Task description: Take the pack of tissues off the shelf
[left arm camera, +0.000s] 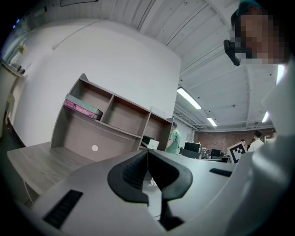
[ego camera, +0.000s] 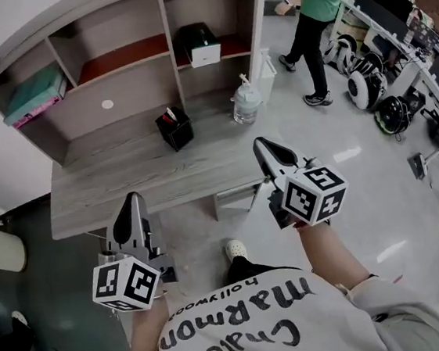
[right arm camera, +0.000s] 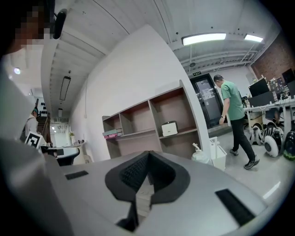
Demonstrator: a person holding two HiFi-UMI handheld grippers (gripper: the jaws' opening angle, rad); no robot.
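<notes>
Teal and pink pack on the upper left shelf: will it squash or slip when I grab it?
The pack looks flat and soft-wrapped, so it probably gives when squeezed and is likely light for its size. It lies flat on the shelf, so a push should make it slide rather than roll or tip.
</notes>
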